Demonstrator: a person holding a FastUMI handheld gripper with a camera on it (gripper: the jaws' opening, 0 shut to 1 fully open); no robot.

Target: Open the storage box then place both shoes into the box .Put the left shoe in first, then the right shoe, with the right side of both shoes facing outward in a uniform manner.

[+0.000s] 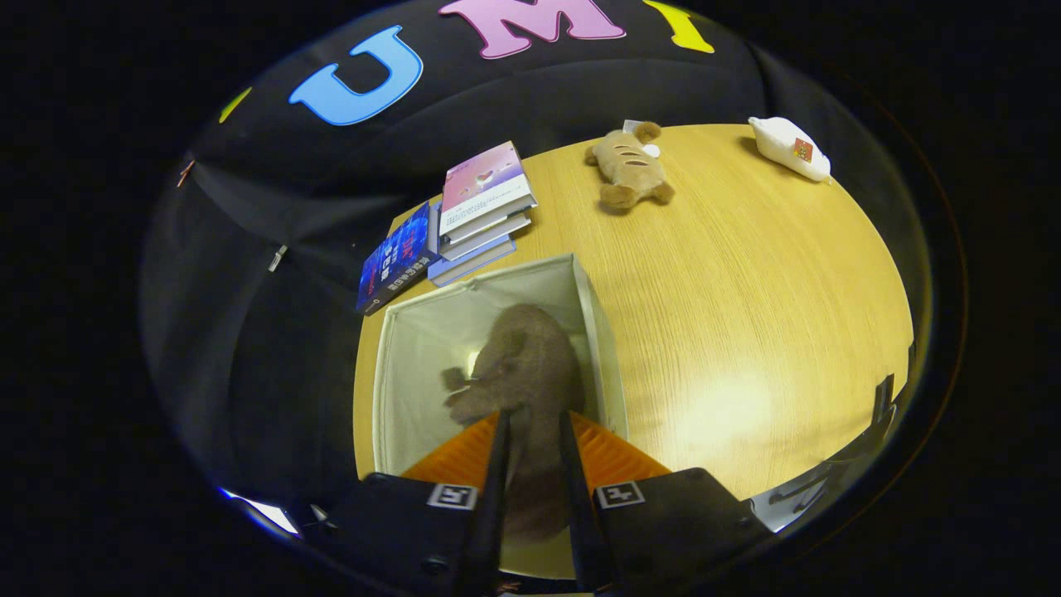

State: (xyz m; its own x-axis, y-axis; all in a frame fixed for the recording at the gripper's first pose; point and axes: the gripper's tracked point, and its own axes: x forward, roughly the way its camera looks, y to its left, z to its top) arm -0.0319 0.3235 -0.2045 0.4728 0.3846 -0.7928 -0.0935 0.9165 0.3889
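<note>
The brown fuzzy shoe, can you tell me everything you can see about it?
The brown fuzzy shoe looks soft and plush, like a furry slipper or boot. It hangs over the open white storage box, its far end dipping down inside between the pale fabric walls. The tool is shut on it, with both fingers squeezing its near end. Whether it touches the box's bottom or walls cannot be told. The box stands on the wooden table.

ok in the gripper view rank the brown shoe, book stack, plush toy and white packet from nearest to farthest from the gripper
1. Brown shoe: between the fingers of the gripper, over the open box.
2. Book stack: beyond the box's far corner.
3. Plush toy: farther back on the table.
4. White packet: far right edge.
</note>
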